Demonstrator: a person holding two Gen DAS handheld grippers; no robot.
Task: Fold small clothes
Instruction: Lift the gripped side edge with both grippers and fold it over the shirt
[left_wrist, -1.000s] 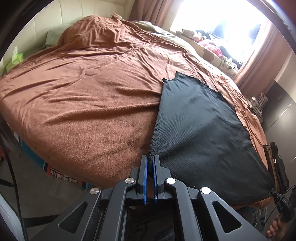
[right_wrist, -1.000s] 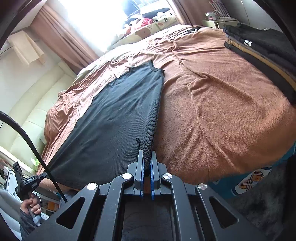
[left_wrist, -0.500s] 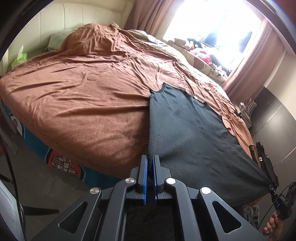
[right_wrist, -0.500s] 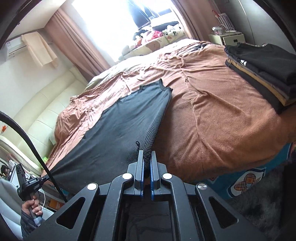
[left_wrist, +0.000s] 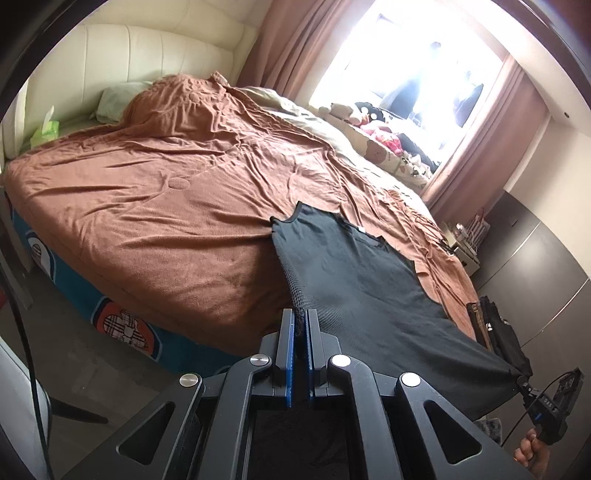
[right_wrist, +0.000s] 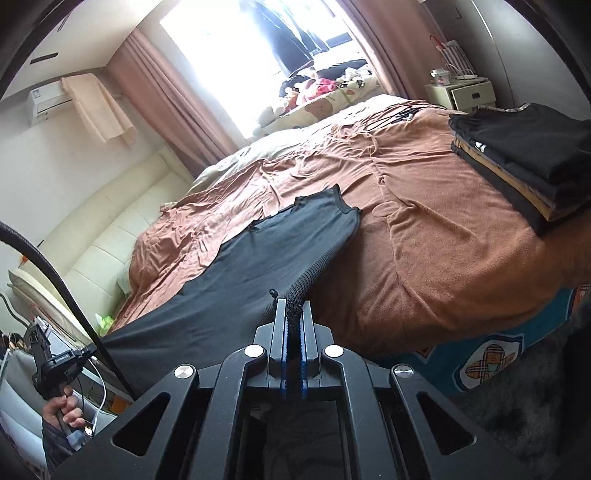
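A black mesh sleeveless top (left_wrist: 354, 280) (right_wrist: 258, 266) is stretched between both grippers, its neck end still lying on the brown bedspread (left_wrist: 166, 206) (right_wrist: 436, 236) and its hem lifted off the bed's near edge. My left gripper (left_wrist: 302, 317) is shut on one hem corner. My right gripper (right_wrist: 293, 308) is shut on the other hem corner, the mesh bunched between its blue pads. In the left wrist view the right gripper (left_wrist: 532, 384) shows at the far right, pinching the cloth; in the right wrist view the left gripper (right_wrist: 88, 354) shows at the lower left in a hand.
A stack of folded dark clothes (right_wrist: 524, 158) sits on the bed's right corner. Pillows and stuffed toys (left_wrist: 384, 136) line the window side. A white bedside cabinet (right_wrist: 461, 94), a tissue pack (left_wrist: 44, 127) and the padded headboard (left_wrist: 147, 59) surround the bed.
Both grippers pulled back from the bed and rose, dragging the top toward the near edge; its hem now hangs in the air and more floor and mattress side shows.
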